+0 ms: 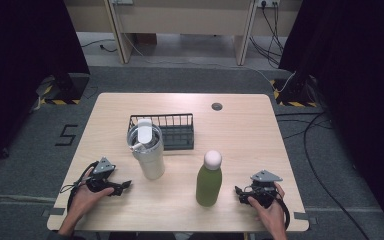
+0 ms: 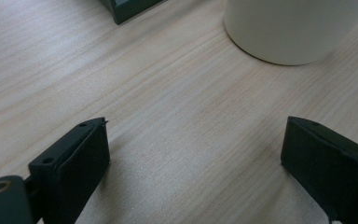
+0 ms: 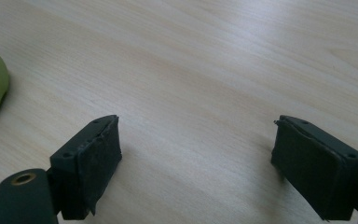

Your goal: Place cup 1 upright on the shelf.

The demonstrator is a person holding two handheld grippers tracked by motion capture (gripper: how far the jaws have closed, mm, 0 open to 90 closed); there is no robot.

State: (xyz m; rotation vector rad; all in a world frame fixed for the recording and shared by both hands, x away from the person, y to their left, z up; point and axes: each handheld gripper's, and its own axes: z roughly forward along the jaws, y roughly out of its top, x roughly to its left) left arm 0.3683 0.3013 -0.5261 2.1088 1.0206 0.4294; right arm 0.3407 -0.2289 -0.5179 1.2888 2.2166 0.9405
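At the bottom of the high view, the left hand-held gripper (image 1: 122, 186) rests low on the tabletop (image 1: 240, 135), jaws spread wide with nothing between them. The right hand-held gripper (image 1: 238, 191), at the lower right, is likewise wide open and holds nothing. A cream tumbler (image 1: 149, 150) stands upright just right of the left one; a green bottle (image 1: 209, 181) with a white cap stands near the right one, at lower centre. Behind the tumbler, a black wire basket (image 1: 175, 131) sits at mid-frame.
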